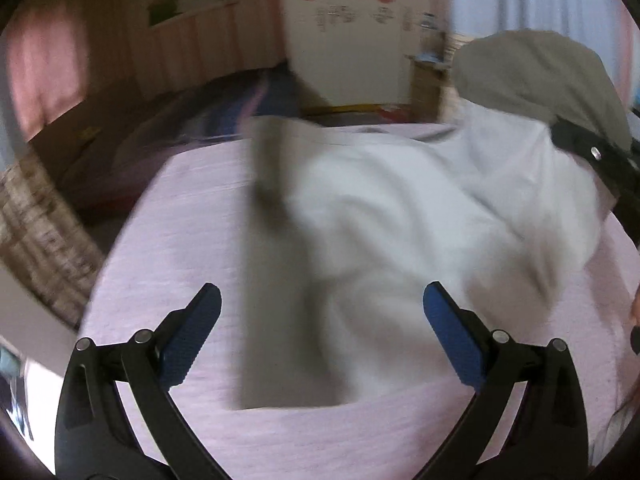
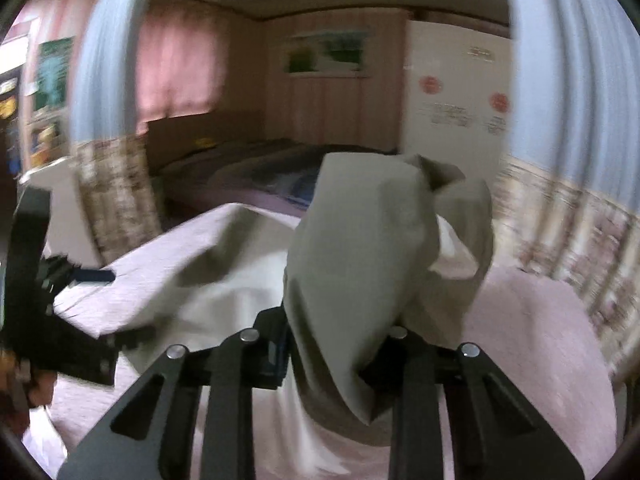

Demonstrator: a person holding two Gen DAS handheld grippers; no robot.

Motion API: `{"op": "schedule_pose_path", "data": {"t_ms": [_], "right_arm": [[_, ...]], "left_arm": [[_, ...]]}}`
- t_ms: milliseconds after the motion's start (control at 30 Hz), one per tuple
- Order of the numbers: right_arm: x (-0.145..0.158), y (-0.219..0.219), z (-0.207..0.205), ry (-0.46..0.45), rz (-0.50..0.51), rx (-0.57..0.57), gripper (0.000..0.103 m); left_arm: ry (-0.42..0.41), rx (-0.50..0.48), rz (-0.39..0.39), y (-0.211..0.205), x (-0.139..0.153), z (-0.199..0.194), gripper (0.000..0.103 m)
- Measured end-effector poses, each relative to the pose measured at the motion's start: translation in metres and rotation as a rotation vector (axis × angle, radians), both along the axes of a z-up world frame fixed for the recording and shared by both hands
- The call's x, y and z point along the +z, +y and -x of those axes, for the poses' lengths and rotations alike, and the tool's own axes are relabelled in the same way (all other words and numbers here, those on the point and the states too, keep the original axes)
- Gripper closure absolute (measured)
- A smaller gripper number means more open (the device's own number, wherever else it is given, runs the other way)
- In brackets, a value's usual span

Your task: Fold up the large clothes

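Note:
A large grey and white garment [image 1: 380,216] lies partly folded on a pink bed cover [image 1: 180,208]. My left gripper [image 1: 322,308] is open and empty, just above the garment's near folded edge. My right gripper [image 2: 332,356] is shut on a bunched grey part of the garment [image 2: 360,248] and holds it lifted above the bed. The right gripper also shows at the far right of the left wrist view [image 1: 600,160], with grey cloth hanging over it. The left gripper shows at the left of the right wrist view [image 2: 52,312].
The pink bed cover [image 2: 532,320] fills the near ground. A second bed with dark bedding [image 2: 260,168] stands beyond. A white cabinet [image 1: 352,40] and pink curtains [image 2: 176,64] are at the back. Patterned curtain fabric [image 1: 36,240] hangs at the left.

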State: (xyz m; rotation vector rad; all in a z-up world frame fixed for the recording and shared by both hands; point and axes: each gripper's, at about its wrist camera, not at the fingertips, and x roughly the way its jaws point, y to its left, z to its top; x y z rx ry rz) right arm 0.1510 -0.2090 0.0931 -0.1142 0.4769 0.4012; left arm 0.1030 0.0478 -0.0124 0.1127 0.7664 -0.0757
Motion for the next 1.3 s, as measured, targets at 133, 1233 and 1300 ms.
{"op": "schedule_pose_path", "data": {"t_ms": [133, 1233, 1300], "right_arm": [[-0.020, 0.066, -0.005, 0.058, 0.100, 0.156, 0.079], [0.008, -0.068, 0.041, 0.113, -0.019, -0.043, 0.022], [-0.008, -0.090, 0.023, 0.179, -0.097, -0.094, 0.022]], "left_arm": [[-0.023, 0.092, 0.002, 0.057, 0.011, 0.007, 0.003], [-0.098, -0.073, -0.066, 0.054, 0.022, 0.035, 0.003], [-0.104, -0.102, -0.044, 0.041, 0.028, 0.030, 0.003]]}}
